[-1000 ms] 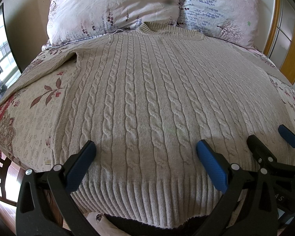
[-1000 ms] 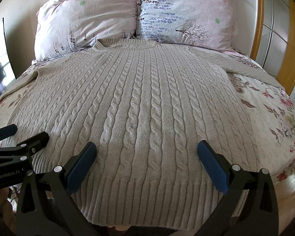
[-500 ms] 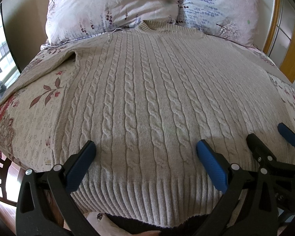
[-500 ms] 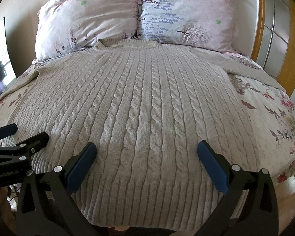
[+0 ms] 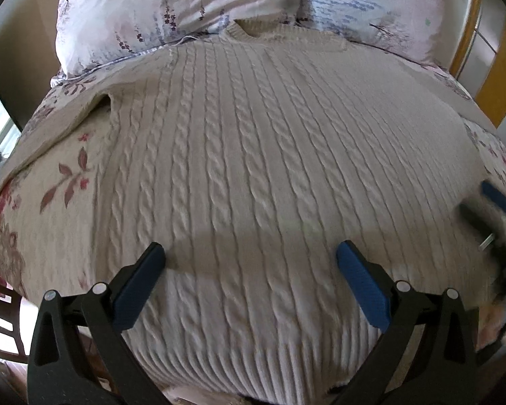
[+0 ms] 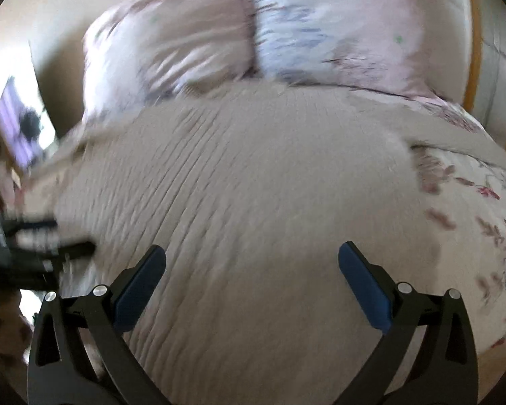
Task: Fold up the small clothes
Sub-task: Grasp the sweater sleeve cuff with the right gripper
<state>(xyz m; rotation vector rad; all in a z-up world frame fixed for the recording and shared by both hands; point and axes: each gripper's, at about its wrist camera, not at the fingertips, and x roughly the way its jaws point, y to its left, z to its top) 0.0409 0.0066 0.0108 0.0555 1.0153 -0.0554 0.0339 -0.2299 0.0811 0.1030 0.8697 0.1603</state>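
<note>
Sweater [image 5: 253, 168] — a cream cable-knit — lay face-up and spread flat on the floral bedspread [image 5: 44, 209], its neckline against the two pillows [image 5: 185, 10]. From the left, one sleeve trailed off toward the bed's edge; the left gripper [image 5: 249, 266] hovered over the ribbed hem, jaws spread wide and holding nothing. Further right, the right gripper [image 6: 251, 266], likewise released and empty, was blurred in its own view. The knit looked thick, soft and floppy, likely heavy enough to sag — best pinched at a sleeve cuff or hem corner.
</note>
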